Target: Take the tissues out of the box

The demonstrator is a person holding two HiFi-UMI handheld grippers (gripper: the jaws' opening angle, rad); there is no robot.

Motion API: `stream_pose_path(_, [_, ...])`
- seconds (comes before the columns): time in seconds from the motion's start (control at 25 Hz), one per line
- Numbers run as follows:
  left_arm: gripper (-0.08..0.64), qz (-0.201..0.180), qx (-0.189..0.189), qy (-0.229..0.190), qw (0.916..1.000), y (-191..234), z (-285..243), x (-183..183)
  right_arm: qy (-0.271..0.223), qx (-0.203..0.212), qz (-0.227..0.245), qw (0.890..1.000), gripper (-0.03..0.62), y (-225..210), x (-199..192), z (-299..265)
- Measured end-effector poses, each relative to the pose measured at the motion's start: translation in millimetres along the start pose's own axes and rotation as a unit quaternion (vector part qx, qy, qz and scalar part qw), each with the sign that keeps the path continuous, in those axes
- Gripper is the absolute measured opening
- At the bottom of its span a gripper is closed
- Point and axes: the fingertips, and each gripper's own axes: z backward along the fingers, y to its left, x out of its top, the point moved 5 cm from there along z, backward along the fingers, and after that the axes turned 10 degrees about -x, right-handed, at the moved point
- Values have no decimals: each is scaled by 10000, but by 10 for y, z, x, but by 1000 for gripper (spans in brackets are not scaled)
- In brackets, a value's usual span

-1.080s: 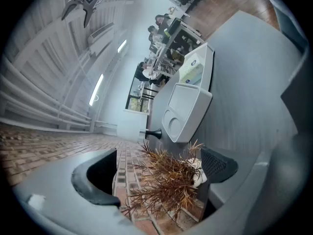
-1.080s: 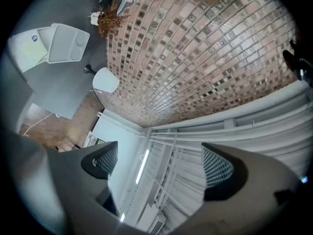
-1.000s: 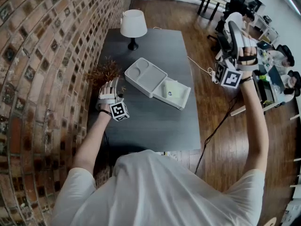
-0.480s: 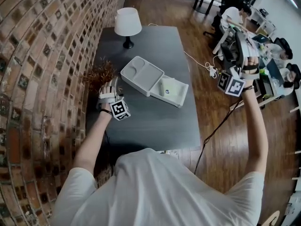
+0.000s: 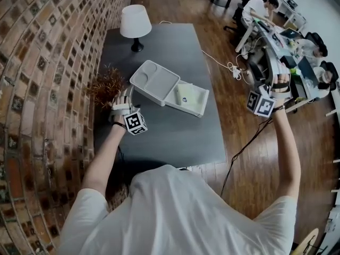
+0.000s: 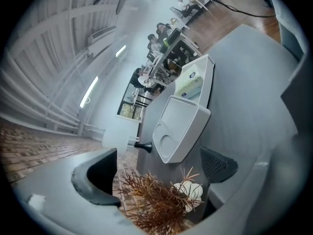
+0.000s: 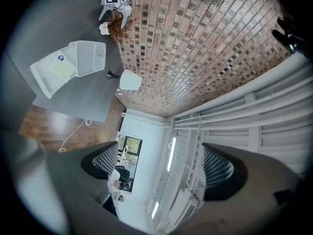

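Dark table (image 5: pixel 175 137) by a brick wall (image 5: pixel 42 62), with an open white box (image 5: pixel 186 109) on it.
Pale tissues (image 5: pixel 187 93) lie inside the box, near the middle of the table, and no claw touches them. The box lid (image 5: pixel 159 81) is flipped open toward the white lamp (image 5: pixel 134 23). The left gripper (image 6: pixel 156 175) is low over the table, just beside a dry brown plant (image 5: pixel 108 84) by the wall. Its jaws are apart and hold nothing; the plant shows between them in the left gripper view, but the pads do not press on it. The right gripper (image 7: pixel 166 168) is up in the air, off to the side over the wood floor (image 5: pixel 249 163), well apart from the box. Its jaws are apart too, with nothing between them.
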Motion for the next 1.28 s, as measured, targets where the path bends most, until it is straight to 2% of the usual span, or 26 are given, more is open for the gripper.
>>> stream_pose_path(0.72, [525,173,-117,-342,9992,8,-249,169,195,953,-272,9949,531,707,-104,388])
stream_pose_path(0.96, [525,205,-157,-291,9992,-13,-288,166,492,1204,-772,9885,531,935,-97,510])
stream_pose_path(1.28, [525,266,-81,-264,9993,16,-242,174,553,1575,-1213,9785,531,1318,97,615])
